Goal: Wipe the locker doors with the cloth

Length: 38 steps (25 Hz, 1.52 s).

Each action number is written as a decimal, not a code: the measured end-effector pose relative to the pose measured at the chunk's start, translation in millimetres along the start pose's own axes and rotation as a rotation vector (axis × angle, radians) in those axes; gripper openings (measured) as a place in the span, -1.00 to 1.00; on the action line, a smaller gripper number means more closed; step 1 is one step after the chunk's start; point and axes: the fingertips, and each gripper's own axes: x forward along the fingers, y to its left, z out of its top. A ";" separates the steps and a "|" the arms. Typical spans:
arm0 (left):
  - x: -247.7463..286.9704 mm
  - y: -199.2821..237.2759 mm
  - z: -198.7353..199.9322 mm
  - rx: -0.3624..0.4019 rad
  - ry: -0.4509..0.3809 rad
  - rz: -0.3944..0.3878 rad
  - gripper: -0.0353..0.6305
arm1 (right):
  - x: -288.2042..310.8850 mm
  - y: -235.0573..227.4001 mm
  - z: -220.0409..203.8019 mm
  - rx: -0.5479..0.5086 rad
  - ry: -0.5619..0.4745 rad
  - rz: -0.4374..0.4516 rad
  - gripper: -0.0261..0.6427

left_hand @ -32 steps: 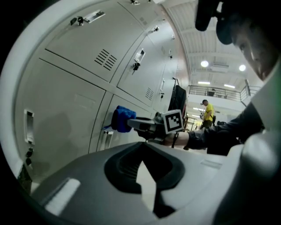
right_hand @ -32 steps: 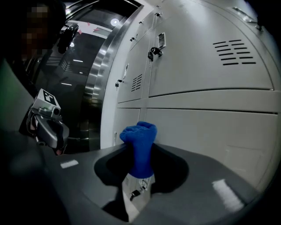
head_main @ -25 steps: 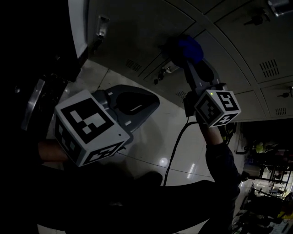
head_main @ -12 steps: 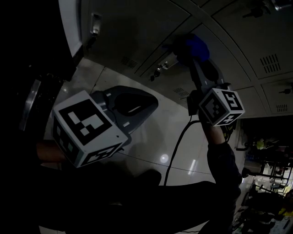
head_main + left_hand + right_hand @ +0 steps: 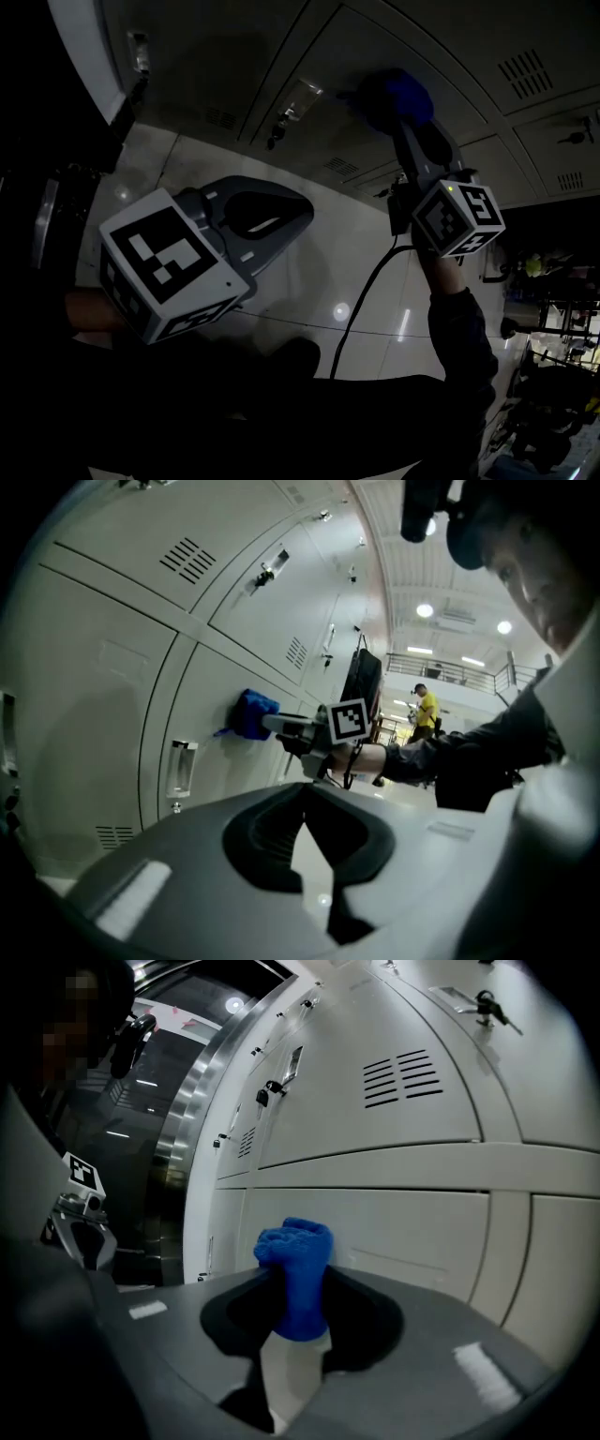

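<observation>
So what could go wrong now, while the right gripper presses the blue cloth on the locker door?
1. The right gripper pinches the blue cloth only by one end; the bunched top might pull out during a stroke.
2. A lock with something dangling, probably a key, sits near the cloth; a wide sweep might snag it.

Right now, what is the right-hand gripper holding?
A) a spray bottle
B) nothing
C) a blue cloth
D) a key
C: in its own view, the right gripper has its jaws closed on a bunched blue cloth, which sticks out past the jaw tips.
</observation>
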 end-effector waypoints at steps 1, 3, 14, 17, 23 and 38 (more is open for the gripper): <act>3.9 -2.0 0.3 0.007 0.003 -0.004 -0.90 | -5.0 -5.6 -1.5 -0.001 0.001 -0.009 -0.57; 10.9 -4.7 1.4 0.021 0.006 -0.008 -0.90 | -14.2 -15.9 -5.0 -0.003 0.006 -0.025 -0.57; 43.6 -16.0 3.2 0.064 0.022 -0.040 -0.90 | -60.5 -69.2 -22.2 0.010 0.020 -0.121 -0.56; 49.7 -18.2 1.1 0.069 0.030 -0.046 -0.90 | -69.6 -80.3 -26.5 0.016 0.022 -0.142 -0.56; 52.4 -18.5 -2.2 0.071 0.041 -0.044 -0.90 | -75.9 -86.1 -29.9 0.043 0.019 -0.158 -0.56; -12.3 -9.6 4.4 -0.021 0.013 0.018 -0.90 | 27.3 56.2 -21.0 0.001 0.012 0.128 -0.58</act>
